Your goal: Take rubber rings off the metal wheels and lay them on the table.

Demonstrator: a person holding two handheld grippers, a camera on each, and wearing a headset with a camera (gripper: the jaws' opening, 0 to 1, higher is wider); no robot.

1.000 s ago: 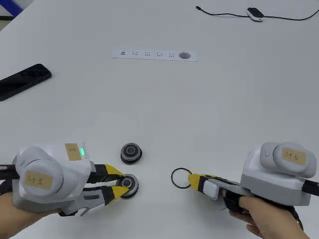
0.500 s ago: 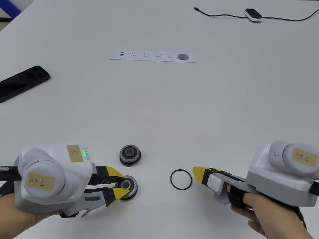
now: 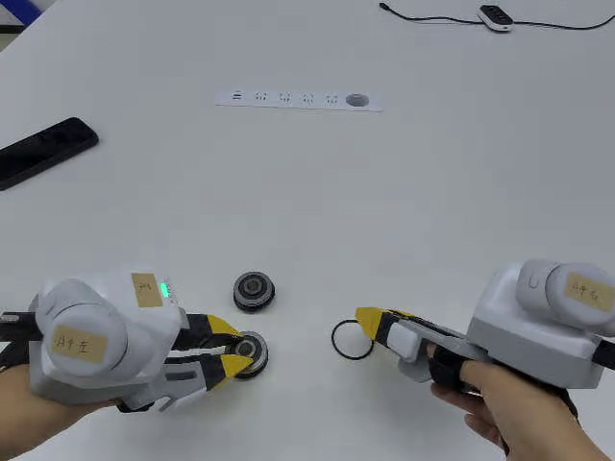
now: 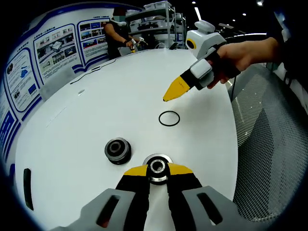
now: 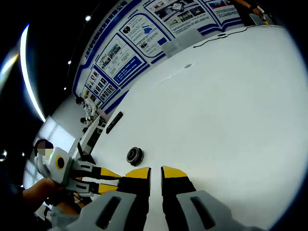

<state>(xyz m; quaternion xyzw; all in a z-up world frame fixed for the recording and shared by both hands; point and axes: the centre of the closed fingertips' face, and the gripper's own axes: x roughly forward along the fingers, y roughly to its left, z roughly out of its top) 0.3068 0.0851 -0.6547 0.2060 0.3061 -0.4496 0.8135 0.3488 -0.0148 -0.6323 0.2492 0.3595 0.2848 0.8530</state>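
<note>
My left gripper (image 3: pixel 229 351) is shut on a small metal wheel (image 3: pixel 252 353) with a silver rim that rests on the white table. The left gripper view has this wheel (image 4: pixel 157 167) pinched between the yellow tips. A second wheel (image 3: pixel 254 290) with a dark rim lies flat just beyond it, and it appears again (image 4: pixel 118 149) (image 5: pixel 134 156). A black rubber ring (image 3: pixel 352 340) lies flat on the table, also seen from the left gripper (image 4: pixel 169 118). My right gripper (image 3: pixel 370 323) hovers at the ring's right edge, jaws together and holding nothing (image 5: pixel 155 173).
A white power strip (image 3: pixel 298 100) lies at the table's far middle. A black phone (image 3: pixel 43 151) sits at the left, and a remote (image 3: pixel 495 16) with a cable at the far right. The table's edge (image 4: pixel 230 144) curves past on the right.
My right gripper pulled back from the ring, then came back to its right edge. The ring, both wheels and the left gripper stay put.
</note>
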